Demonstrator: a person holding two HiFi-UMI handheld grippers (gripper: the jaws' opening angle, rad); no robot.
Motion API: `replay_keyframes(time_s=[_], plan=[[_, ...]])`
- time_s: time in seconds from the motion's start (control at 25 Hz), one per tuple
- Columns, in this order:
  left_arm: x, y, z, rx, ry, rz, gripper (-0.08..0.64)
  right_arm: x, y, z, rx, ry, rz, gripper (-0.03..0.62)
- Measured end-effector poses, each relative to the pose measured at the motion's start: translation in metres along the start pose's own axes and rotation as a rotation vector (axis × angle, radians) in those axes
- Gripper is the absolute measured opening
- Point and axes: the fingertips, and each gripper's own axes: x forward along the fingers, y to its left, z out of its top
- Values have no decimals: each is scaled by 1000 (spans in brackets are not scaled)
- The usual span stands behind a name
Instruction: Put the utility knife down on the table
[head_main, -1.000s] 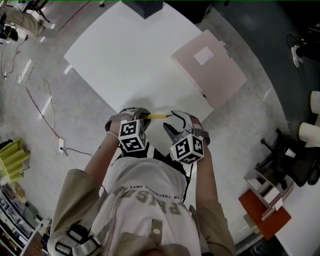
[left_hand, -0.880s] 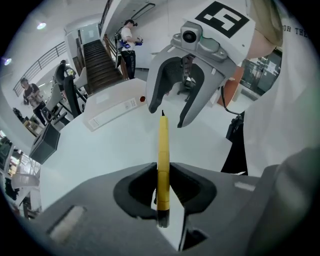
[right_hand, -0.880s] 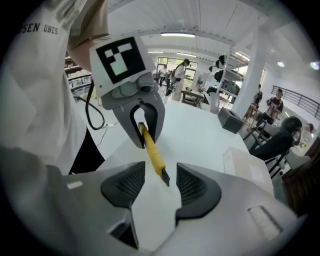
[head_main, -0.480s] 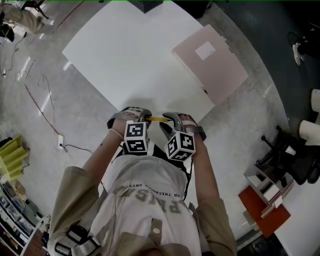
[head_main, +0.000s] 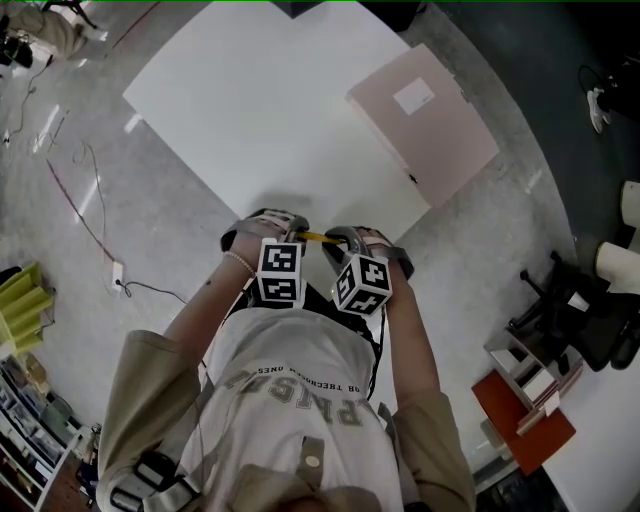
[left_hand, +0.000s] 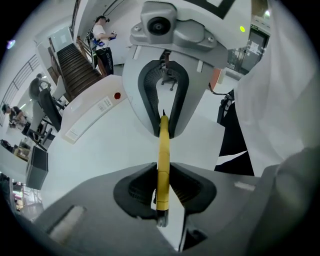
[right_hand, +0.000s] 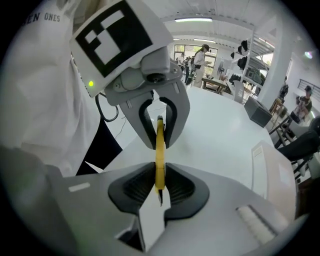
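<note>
- Clamped with the left gripper: jaws pressed together on one end of the yellow utility knife, pads tight against both flat sides, plain to see in the left gripper view.
- Held roughly level between the two grippers, close to the body and over the near edge of the white table. Not lying on it yet, as far as can be made out.
- Probably light, stiff and thin, with a hard, smooth shell, so likely to swing or slip if pinched at one tip only.
- Best taken by the flat sides, well in from the tip, and kept clear of the blade end. Cannot tell which end carries the blade, nor whether it is out.
- No crushing worry with a rigid body like this. Little risk from a short drop either, though better laid flat than let fall because of the edge.
- Pinched with the right gripper as well: just been closing, and now squeezed on the knife's other end, with the yellow body between the pads in the right gripper view.
- Judged the step in hand: steadying the knife at both ends before lowering it. Then easing off one side first, to avoid flicking it.
- Further right, flat on the table and well apart from the knife: a pink board, no hindrance to setting down.
</note>
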Motion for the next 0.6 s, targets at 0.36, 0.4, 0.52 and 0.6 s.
replay_keyframes(time_s=[0.36,0.4,0.52,0.6], plan=[[10,-4,0,23,-9,41,92,-5,4,1,95,-62,110,63],[11,-4,0,21,-9,46,92,-5,4,1,99,-64,120,61],[13,-2,-1,17,-4,67,92,-2,3,0,96,-67,137,61],[14,-1,-3,12,-4,81,94,-1,2,0,96,-74,142,61]])
